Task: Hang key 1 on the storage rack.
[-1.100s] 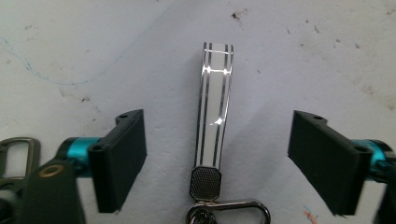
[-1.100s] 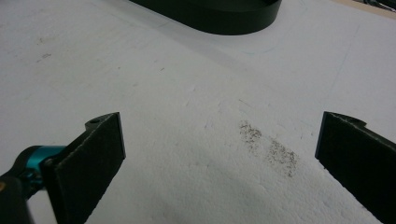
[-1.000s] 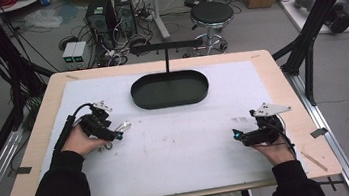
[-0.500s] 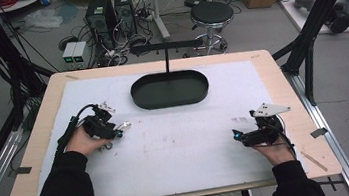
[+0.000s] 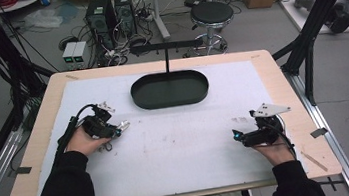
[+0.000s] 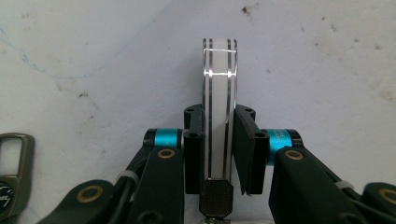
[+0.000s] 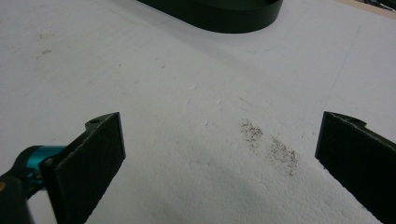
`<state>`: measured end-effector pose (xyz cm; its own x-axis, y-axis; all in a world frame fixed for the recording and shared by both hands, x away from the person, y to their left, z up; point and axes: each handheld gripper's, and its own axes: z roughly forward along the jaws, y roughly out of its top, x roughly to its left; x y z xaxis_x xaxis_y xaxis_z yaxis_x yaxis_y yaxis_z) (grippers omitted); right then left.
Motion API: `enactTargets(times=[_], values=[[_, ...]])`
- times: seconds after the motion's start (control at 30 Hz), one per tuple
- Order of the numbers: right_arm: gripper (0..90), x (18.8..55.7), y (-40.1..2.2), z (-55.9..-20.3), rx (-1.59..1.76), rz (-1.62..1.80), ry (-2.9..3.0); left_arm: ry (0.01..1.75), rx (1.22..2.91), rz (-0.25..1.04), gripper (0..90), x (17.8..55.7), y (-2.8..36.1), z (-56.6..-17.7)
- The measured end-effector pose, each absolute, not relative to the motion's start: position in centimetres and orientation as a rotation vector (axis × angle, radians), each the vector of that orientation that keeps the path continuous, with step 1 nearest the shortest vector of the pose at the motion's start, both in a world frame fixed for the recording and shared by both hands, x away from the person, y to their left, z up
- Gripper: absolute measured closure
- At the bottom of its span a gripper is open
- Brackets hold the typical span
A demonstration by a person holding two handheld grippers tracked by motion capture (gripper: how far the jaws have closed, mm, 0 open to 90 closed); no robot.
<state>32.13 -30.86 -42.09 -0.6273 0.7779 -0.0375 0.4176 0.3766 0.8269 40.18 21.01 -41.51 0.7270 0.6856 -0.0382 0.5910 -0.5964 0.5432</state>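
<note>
**Left gripper closing on the clear tag**

We have a thin clear acrylic tag [image 6: 218, 107] with dark edge lines and a knurled metal cap standing edge-on between the jaws of the left gripper [image 6: 218, 144]. It sits at about nine o'clock on the white table cover [image 5: 188, 141], just off the left hand [image 5: 84, 141]. The jaws have just been closing on it: one pad lies flat against the tag, the other stands tilted with a sliver of gap along part of its face, so we judge the grip narrow and nearly set rather than firm.

To do this step well, we should finish the squeeze evenly, keeping the tag centred and upright so it does not twist or slide out along the pads, and lift only once both pads bear flat. An olive metal buckle [image 6: 14, 172] lies just beside the gripper; we should not snag it.

The left hand rests low on the cover, gripper pointing towards three o'clock. The right gripper [image 5: 240, 135] lies at four o'clock, well apart, jaws wide and holding nothing. A black oval tray [image 5: 202, 92] sits at twelve o'clock.
</note>
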Motion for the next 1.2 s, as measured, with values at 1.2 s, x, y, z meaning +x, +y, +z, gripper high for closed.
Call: enactTargets(times=[1.2], values=[[0.7, 32.2, -30.6, -41.9, 1.014, 1.168, 2.210, 0.772, 1.831, 0.437, 75.0, 41.2, 19.2, -27.5]])
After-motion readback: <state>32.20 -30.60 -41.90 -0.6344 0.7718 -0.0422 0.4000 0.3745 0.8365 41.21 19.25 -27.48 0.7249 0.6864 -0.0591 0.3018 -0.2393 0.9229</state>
